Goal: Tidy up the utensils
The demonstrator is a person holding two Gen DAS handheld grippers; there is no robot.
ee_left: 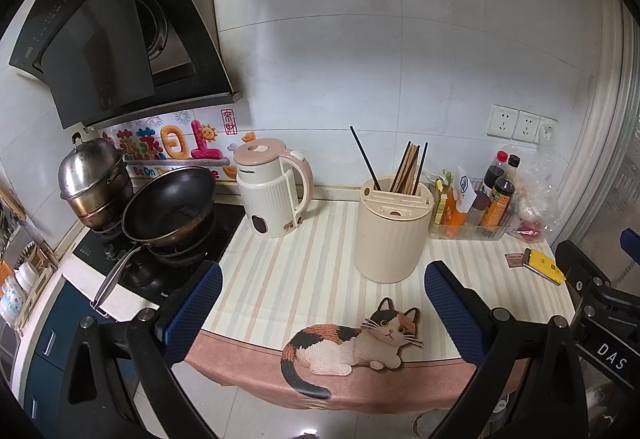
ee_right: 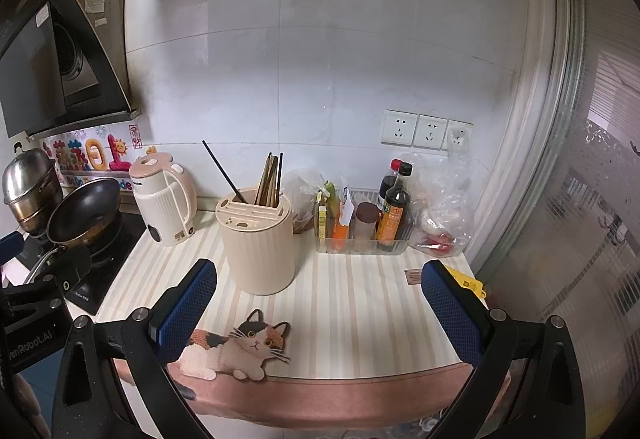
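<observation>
Left gripper [ee_left: 324, 313]: blue pads spread wide, holding nothing.
Right gripper [ee_right: 320, 309]: spread wide, holding nothing.
Cream ribbed cylindrical utensil holder [ee_left: 390, 235]: at 12 o'clock on striped mat [ee_left: 296, 271].
Wooden chopsticks [ee_left: 407, 169]: upright inside holder.
Single black chopstick [ee_left: 365, 157]: leaning toward 11 o'clock.

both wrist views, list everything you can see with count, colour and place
utensil holder: 1, cream, mat centre
chopsticks: a bundle, wooden and black, upright in the holder; one black stick leans left
kettle: 1, cream and pink, left of the holder
wok: 1, black, on the stove
steamer pot: 1, steel, behind the wok
range hood: 1, black, upper left
condiment tray: 1, clear, holding bottles, right of the holder
wall sockets: 3, white
yellow object: 1, mat's right edge
cat mat: 1, striped
left gripper: fingers blue, open
right gripper: fingers blue, open
</observation>
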